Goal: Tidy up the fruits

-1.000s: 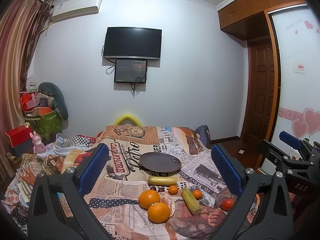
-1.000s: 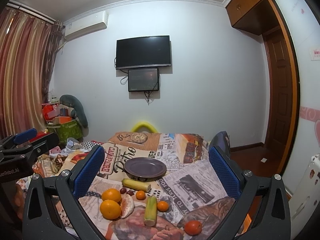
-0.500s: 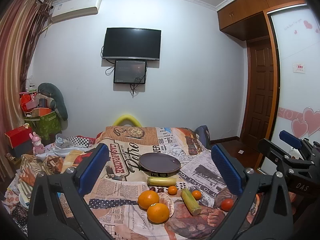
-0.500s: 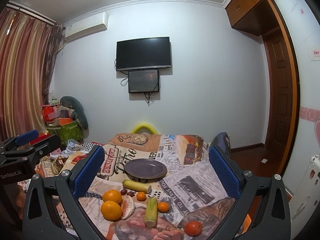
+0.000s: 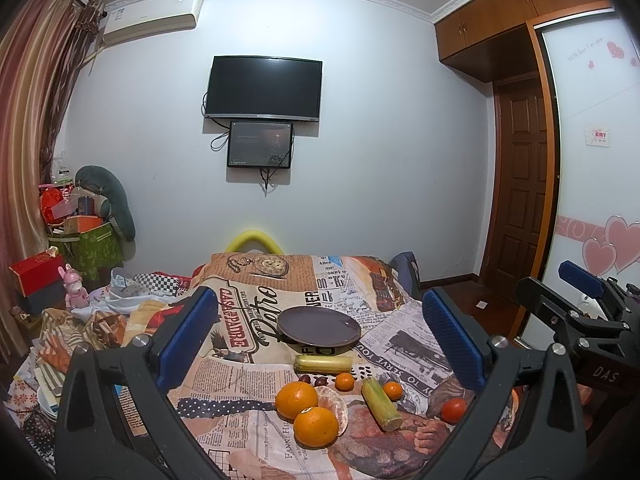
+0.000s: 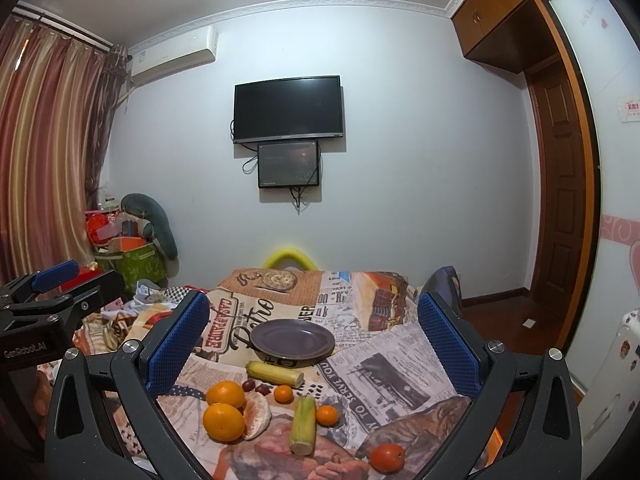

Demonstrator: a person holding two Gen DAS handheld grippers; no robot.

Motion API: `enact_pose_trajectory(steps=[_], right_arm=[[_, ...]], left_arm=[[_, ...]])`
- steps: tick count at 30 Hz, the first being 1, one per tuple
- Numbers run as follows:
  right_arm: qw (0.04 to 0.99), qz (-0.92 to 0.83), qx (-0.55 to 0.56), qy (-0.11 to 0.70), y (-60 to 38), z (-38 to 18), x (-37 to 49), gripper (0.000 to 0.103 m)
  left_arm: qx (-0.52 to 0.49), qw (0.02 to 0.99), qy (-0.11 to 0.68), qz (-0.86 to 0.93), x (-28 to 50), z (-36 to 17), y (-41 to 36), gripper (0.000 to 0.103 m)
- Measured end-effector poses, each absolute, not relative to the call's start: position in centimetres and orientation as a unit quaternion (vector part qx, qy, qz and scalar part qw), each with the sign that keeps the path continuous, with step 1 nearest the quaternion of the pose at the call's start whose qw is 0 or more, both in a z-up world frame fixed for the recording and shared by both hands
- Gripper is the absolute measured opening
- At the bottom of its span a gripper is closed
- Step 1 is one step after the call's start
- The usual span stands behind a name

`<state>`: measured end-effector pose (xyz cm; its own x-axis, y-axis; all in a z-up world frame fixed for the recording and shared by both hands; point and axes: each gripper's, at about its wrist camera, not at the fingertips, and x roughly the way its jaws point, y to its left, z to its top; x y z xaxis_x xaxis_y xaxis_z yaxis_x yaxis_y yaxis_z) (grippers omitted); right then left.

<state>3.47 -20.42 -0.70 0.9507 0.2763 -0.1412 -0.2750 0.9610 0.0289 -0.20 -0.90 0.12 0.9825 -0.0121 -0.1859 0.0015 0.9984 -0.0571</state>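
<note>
A dark purple plate [image 5: 319,325] [image 6: 293,339] sits empty on the printed cloth. In front of it lie two yellow-green cane pieces [image 5: 322,363] [image 5: 381,403], two big oranges [image 5: 296,399] [image 5: 316,426], a peeled segment [image 5: 332,404], two small tangerines [image 5: 344,381] [image 5: 392,391], dark dates [image 5: 313,380] and a red-orange fruit [image 5: 453,409]. My left gripper [image 5: 320,340] is open and empty, held above and short of the fruit. My right gripper [image 6: 312,344] is open and empty beside it, and shows at the right in the left wrist view [image 5: 576,300].
The cloth-covered table [image 6: 400,360] drops off at the right toward a wooden floor and door [image 5: 520,200]. Boxes, a green bag [image 5: 92,246] and clutter fill the left side. A TV [image 5: 262,88] hangs on the far wall.
Both views have shifted only slightly; the fruit and the plate have not moved, and both grippers stay open.
</note>
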Motion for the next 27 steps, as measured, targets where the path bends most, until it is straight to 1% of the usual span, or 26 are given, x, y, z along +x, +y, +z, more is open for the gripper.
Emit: enact_pose_trajectory(steps=[18,27], right_arm=[[0.987,0.141,0.005,0.070,-20.3,-0.6,3.4,0.103],[0.987,0.129,0.010,0.096,-21.3,-1.8,5.2,0.103]], left_arm=[[-0.028,0.995,0.093,-0.006,-0.3,0.1,-1.0,0.103],[-0.034,0.990,0.139,-0.020,3.0,-1.0,-1.1,0.103]])
